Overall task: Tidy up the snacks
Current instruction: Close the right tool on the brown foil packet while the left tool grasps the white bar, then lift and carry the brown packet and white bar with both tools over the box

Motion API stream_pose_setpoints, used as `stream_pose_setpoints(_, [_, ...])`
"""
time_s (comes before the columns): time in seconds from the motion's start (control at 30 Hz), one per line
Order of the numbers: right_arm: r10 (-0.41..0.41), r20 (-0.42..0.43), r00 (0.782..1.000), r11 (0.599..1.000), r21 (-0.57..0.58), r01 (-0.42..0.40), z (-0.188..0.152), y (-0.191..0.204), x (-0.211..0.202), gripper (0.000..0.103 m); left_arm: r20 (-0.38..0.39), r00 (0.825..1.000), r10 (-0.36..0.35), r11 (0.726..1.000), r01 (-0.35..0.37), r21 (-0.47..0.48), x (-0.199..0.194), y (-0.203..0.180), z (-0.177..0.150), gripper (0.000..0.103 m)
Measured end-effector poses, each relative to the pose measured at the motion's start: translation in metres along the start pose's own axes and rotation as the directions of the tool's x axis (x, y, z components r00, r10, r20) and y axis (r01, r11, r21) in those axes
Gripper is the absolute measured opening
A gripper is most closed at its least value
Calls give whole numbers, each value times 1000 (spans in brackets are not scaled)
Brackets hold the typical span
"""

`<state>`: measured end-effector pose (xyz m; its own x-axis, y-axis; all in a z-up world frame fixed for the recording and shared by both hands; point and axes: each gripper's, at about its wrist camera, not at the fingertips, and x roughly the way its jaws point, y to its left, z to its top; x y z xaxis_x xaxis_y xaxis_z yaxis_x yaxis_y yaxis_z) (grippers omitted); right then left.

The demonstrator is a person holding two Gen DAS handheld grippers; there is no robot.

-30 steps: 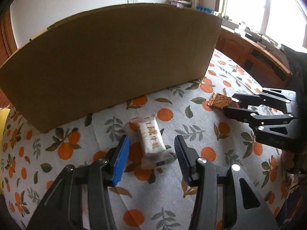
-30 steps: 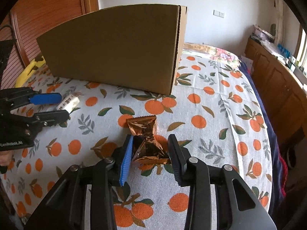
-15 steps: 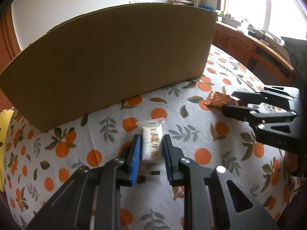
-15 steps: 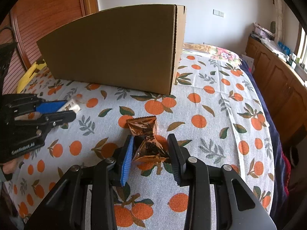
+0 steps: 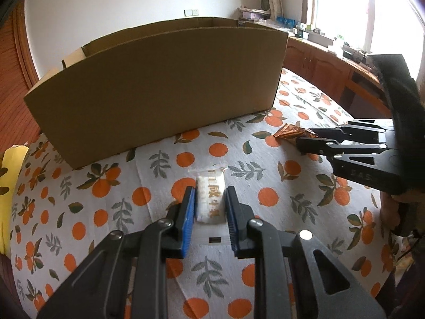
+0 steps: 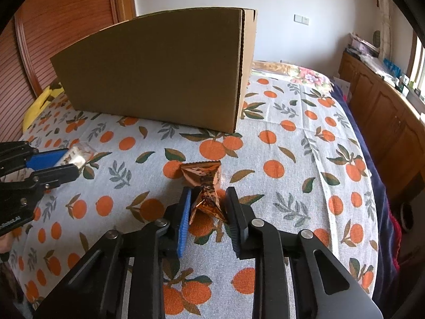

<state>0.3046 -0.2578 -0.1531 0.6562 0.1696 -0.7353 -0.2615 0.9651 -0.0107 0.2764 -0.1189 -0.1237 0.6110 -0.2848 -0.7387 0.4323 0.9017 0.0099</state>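
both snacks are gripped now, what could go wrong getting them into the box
1. The right tool pinches the crinkled brown foil snack near its twisted end, so the slick wrapper may slip out on the lift.
2. The cardboard box has a tall near wall; a low carry could knock a snack against its rim.
3. The left tool squeezes the white wrapped snack across its middle, which might crush a soft bar.
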Motion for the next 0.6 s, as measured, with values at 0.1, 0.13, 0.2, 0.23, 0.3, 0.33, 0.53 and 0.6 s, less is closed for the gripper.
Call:
stream_pose_setpoints(0.1, [-7, 0, 1000, 1000, -6, 7, 0, 1, 0, 22, 14, 1000, -3, 1000, 3, -3, -7, -2, -1, 21])
stream_pose_setpoints(0.13, [-11, -2, 1000, 1000, -10, 11, 0, 2, 0, 22, 18, 1000, -4, 1000, 4, -3, -10, -2, -1, 21])
stream_pose_setpoints(0.2, [-15, -5, 1000, 1000, -17, 15, 1, 3, 1, 21, 25, 1000, -7, 1000, 7, -3, -16, -3, -3, 21])
stream_pose_setpoints(0.23, [-16, -6, 1000, 1000, -17, 16, 1, 4, 2, 21, 28, 1000, -8, 1000, 8, -3, -19, -4, -3, 21])
stream_pose_setpoints(0.3, [-14, -6, 1000, 1000, -15, 14, 2, 4, 2, 21, 36, 999, -10, 1000, 10, -4, -25, -6, -4, 21])
stream_pose_setpoints(0.33, [-14, -6, 1000, 1000, -12, 14, 1, 4, 2, 21, 40, 999, -10, 1000, 10, -4, -27, -7, -5, 21])
stream_pose_setpoints(0.53, [33, 1, 999, 998, 44, -33, -1, -5, -6, 20, 61, 998, -10, 1000, 10, -8, -41, -11, -8, 21])
stream_pose_setpoints(0.6, [40, 8, 999, 998, 55, -40, -3, -7, -12, 20, 69, 998, -10, 1000, 11, -16, -43, -10, -7, 21])
